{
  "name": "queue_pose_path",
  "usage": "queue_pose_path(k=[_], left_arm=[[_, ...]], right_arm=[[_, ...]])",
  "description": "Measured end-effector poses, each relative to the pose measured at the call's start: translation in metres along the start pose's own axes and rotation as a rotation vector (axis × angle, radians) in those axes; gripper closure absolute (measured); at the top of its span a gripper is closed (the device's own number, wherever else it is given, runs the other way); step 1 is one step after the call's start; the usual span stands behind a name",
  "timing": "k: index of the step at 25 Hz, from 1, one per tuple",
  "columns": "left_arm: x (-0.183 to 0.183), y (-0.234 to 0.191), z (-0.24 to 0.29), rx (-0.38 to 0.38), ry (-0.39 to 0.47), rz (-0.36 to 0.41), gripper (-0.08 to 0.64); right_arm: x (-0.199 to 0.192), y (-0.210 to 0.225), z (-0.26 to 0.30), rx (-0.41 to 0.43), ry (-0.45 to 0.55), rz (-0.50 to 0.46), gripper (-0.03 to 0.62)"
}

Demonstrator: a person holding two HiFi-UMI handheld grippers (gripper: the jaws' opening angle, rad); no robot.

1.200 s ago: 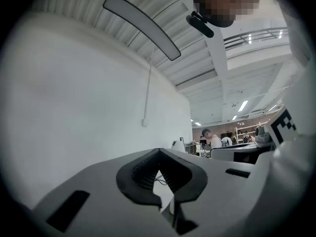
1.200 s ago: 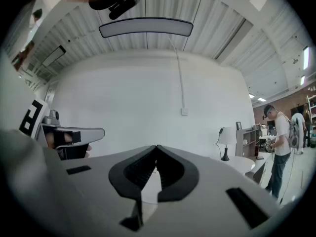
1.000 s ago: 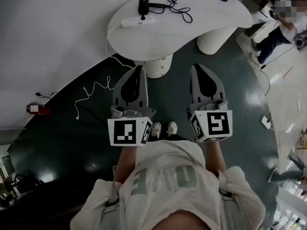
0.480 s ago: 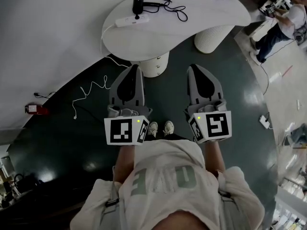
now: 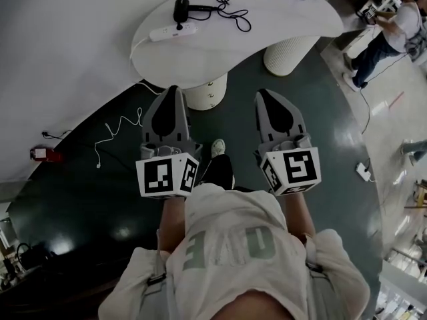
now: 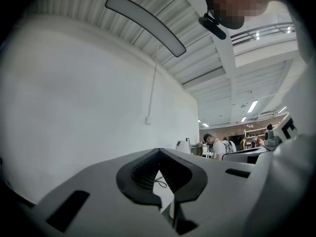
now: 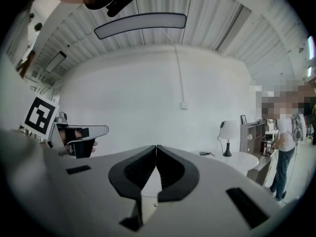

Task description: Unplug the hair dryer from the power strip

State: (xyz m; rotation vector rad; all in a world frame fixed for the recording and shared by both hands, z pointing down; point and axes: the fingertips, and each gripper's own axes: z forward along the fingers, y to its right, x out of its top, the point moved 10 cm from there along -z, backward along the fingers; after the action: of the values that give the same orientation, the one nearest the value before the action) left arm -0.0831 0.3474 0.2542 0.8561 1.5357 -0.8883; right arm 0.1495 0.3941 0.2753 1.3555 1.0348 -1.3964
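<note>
White desk point(image 5: 293, 20): dryer point(image 5: 181, 8) laid beside strip point(image 5: 172, 32), apparently plugged; left claw point(image 5: 171, 91) and right claw point(image 5: 262, 95) held closed, empty, short of desk, nothing yet reachable.

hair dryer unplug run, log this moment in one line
stage: pre-reach | left gripper: shut, empty | right gripper: shut, empty | both short of table | hair dryer by power strip, untouched
</note>
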Motion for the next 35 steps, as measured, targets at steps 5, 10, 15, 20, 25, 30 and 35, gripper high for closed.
queue_pose_path(k=[5, 10, 15, 20, 25, 30, 35], left_arm=[[-0.010, -0.010, 0.032, -0.010, 0.039, -0.009, 0.549], [-0.025, -0.016, 0.078, -0.017, 0.015, -0.020, 0.548], [-0.022, -0.027, 0.118, -0.005, 0.016, 0.022, 0.548], [-0.014, -0.048, 0.168, 0.022, 0.003, 0.039, 0.549], [-0.006, -0.067, 0.230, 0.030, 0.012, 0.063, 0.548], [-0.002, -0.087, 0.297, 0.034, 0.010, 0.076, 0.548], [0.000, -0.112, 0.351, 0.068, 0.020, 0.066, 0.549]], right_arm=[[-0.001, 0.014, 0.030, 0.002, 0.029, -0.035, 0.574], [-0.002, 0.032, 0.067, 0.007, 0.019, -0.070, 0.575], [0.008, 0.056, 0.107, 0.034, 0.032, -0.059, 0.575], [0.018, 0.080, 0.161, 0.052, 0.048, -0.019, 0.574], [0.028, 0.103, 0.225, 0.093, 0.060, -0.026, 0.575], [0.039, 0.125, 0.294, 0.170, 0.080, -0.048, 0.575], [0.052, 0.144, 0.363, 0.218, 0.086, -0.042, 0.575]])
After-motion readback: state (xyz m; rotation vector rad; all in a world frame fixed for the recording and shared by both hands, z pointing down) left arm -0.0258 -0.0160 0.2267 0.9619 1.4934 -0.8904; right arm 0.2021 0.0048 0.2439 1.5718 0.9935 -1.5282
